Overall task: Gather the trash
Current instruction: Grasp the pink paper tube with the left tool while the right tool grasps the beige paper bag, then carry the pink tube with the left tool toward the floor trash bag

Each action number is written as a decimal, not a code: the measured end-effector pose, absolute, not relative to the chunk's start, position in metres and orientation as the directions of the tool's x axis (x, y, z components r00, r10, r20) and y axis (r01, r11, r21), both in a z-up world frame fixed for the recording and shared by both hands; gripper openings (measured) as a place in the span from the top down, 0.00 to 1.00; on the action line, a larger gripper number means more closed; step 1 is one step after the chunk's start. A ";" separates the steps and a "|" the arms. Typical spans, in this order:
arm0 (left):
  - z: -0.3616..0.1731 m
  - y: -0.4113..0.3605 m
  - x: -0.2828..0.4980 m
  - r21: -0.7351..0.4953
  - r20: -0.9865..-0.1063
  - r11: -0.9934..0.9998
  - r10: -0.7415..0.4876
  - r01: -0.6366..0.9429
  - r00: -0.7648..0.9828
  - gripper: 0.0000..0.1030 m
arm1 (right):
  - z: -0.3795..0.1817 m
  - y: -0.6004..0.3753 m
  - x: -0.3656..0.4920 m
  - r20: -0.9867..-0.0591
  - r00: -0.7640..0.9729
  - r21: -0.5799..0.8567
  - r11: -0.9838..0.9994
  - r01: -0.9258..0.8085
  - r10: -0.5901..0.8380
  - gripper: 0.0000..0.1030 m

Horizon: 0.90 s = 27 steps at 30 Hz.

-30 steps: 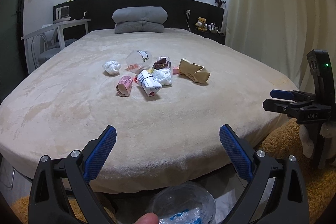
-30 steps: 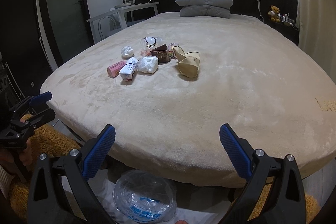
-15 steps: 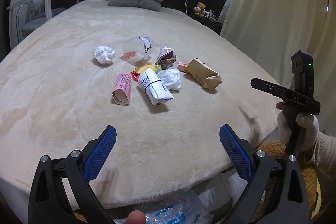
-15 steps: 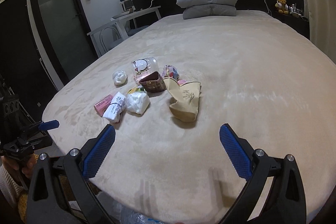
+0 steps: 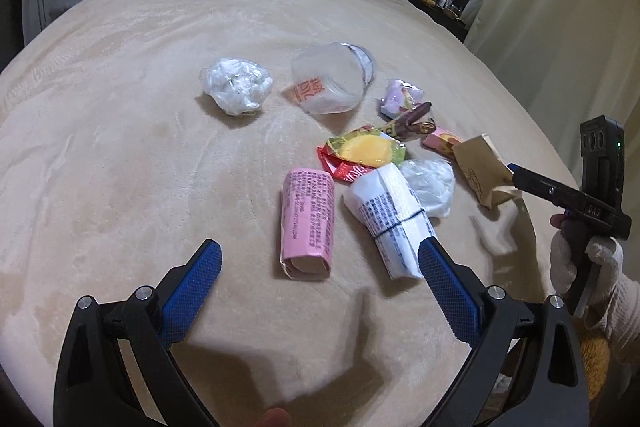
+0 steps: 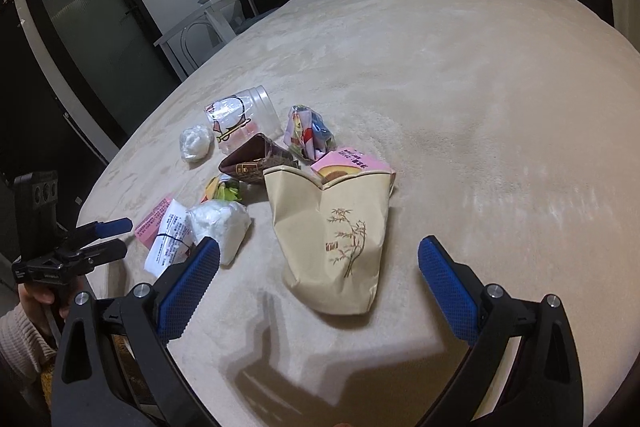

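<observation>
Dim warm indoor light, soft shadows beneath the jaws, strong fisheye bending, dark vignetted corners.

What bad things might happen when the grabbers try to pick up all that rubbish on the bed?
The open right gripper is lined up with the beige paper bag with a bamboo drawing. It lies flat on the soft beige blanket, so the fingers might pinch blanket too.

The open left gripper points between the pink printed paper roll and the white printed paper bundle. They lie close, so grabbing one might knock the other.
</observation>
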<state>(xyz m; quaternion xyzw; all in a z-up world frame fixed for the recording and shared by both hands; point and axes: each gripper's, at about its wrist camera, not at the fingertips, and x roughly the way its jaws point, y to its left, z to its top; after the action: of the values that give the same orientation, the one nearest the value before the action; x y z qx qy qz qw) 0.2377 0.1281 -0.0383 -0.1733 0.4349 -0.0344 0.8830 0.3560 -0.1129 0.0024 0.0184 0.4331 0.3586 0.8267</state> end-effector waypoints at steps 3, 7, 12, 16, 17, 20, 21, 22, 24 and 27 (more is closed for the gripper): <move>-0.042 0.135 0.244 -0.379 -0.746 0.918 -0.231 -0.114 0.624 0.08 | 0.000 -0.111 0.364 -0.700 0.371 0.338 0.740 -0.581 0.611 0.05; -0.040 0.126 0.248 -0.350 -0.750 0.934 -0.234 -0.072 0.619 0.20 | -0.006 -0.107 0.372 -0.714 0.336 0.353 0.730 -0.585 0.614 0.17; -0.048 0.136 0.250 -0.376 -0.753 0.922 -0.246 -0.092 0.611 0.39 | -0.007 -0.100 0.368 -0.728 0.336 0.319 0.728 -0.606 0.598 0.37; -0.052 0.140 0.250 -0.367 -0.762 0.925 -0.239 -0.098 0.602 0.67 | -0.003 -0.098 0.365 -0.727 0.349 0.301 0.731 -0.613 0.592 0.40; -0.052 0.140 0.251 -0.371 -0.761 0.925 -0.249 -0.087 0.599 0.72 | -0.001 -0.099 0.364 -0.725 0.355 0.296 0.732 -0.613 0.590 0.41; -0.048 0.133 0.251 -0.335 -0.764 0.940 -0.232 -0.061 0.602 0.73 | 0.005 -0.100 0.359 -0.719 0.370 0.280 0.732 -0.621 0.588 0.41; -0.046 0.132 0.250 -0.323 -0.762 0.945 -0.226 -0.053 0.607 0.73 | 0.007 -0.101 0.358 -0.716 0.373 0.279 0.732 -0.622 0.590 0.41; -0.045 0.131 0.248 -0.318 -0.758 0.947 -0.225 -0.046 0.612 0.73 | 0.009 -0.101 0.356 -0.714 0.375 0.278 0.732 -0.623 0.591 0.41; -0.040 0.129 0.245 -0.314 -0.748 0.949 -0.226 -0.033 0.624 0.73 | 0.014 -0.102 0.351 -0.711 0.388 0.266 0.734 -0.624 0.587 0.41; -0.028 0.127 0.236 -0.279 -0.726 0.960 -0.200 -0.016 0.658 0.73 | 0.022 -0.107 0.339 -0.701 0.406 0.256 0.739 -0.624 0.586 0.41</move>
<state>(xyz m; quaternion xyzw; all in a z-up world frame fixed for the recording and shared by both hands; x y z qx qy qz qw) 0.2361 0.1265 -0.0277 -0.1318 0.4105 -0.0509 0.9008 0.3394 -0.1071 0.0218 -0.0232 0.4084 0.3607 0.8382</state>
